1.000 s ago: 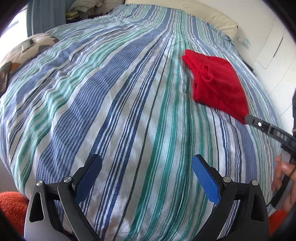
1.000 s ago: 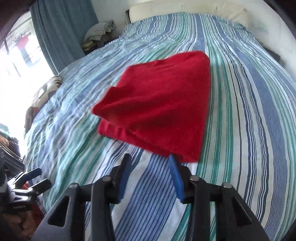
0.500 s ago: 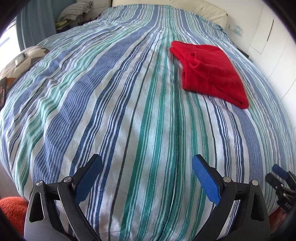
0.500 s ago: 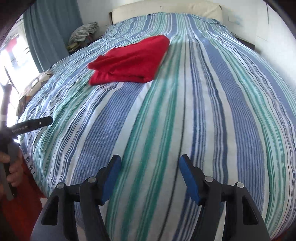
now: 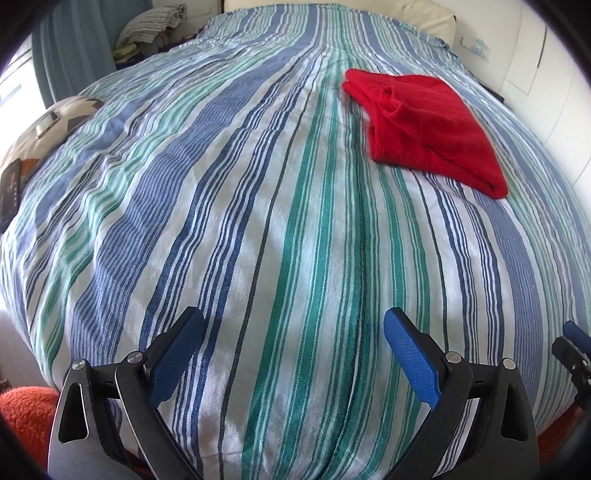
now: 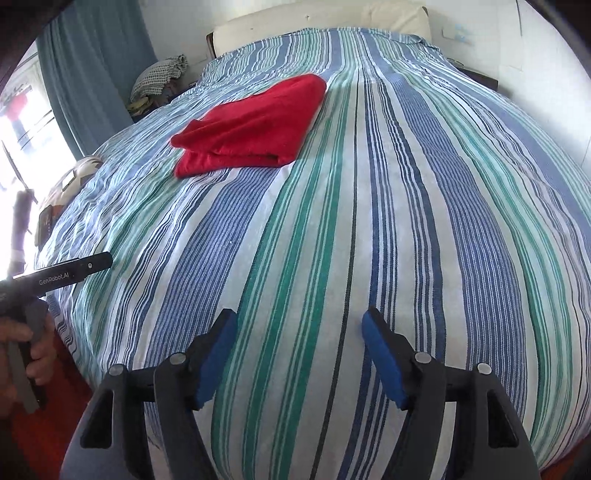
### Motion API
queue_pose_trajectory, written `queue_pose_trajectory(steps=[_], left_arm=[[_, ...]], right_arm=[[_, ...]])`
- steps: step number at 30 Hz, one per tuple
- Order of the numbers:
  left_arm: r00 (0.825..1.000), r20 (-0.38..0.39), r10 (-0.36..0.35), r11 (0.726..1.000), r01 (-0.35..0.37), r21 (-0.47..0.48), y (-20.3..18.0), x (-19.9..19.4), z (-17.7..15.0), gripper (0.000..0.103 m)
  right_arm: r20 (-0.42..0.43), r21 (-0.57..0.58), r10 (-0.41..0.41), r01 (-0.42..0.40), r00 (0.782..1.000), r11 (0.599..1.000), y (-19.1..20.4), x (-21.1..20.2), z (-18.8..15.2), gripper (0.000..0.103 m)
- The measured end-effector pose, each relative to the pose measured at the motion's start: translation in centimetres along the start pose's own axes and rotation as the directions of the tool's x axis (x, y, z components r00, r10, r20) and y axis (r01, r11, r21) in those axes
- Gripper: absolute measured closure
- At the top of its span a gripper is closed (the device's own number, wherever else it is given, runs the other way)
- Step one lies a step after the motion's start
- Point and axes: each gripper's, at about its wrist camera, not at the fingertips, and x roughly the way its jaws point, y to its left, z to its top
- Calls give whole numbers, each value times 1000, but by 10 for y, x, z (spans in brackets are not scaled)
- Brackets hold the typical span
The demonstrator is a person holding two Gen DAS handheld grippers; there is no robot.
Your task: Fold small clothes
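A red garment [image 5: 424, 125] lies folded on the striped bedspread [image 5: 258, 221], far right in the left wrist view and far left of centre in the right wrist view [image 6: 251, 127]. My left gripper [image 5: 293, 336] is open and empty over the bed's near edge, far from the garment. My right gripper [image 6: 299, 330] is open and empty, also back at the near edge. The left gripper's body shows at the left edge of the right wrist view [image 6: 70, 273], held in a hand.
A patterned cushion [image 5: 48, 129] with a dark phone [image 5: 9, 192] lies at the bed's left side. Piled clothes [image 6: 159, 77] sit by the blue curtain [image 6: 96, 70]. A cream headboard [image 6: 314, 18] and white wall close the far end.
My right gripper let go of the red garment, opened and pulled back to the bed's near edge. The garment now lies folded. The left gripper stayed open near the edge.
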Motion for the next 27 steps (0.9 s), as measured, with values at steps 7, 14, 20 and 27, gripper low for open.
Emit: queue_pose_trajectory(steps=[7, 14, 20, 27], left_arm=[[1000, -2, 1, 1000, -1, 7, -3, 0, -1, 4], [1000, -7, -4, 1000, 4, -2, -1, 0, 0, 4], [1000, -11, -5, 1000, 5, -5, 0, 2, 1, 4], [1000, -12, -8, 1000, 8, -2, 0, 3, 1, 4]], right_arm=[[2, 5, 1, -1, 1000, 1000, -1, 1, -1, 32], [-2, 2, 3, -3, 1000, 1000, 1, 4, -3, 30], [-8, 5, 4, -4, 1000, 1000, 2, 5, -3, 28], [-5, 10, 4, -4, 1000, 1000, 2, 6, -4, 27]])
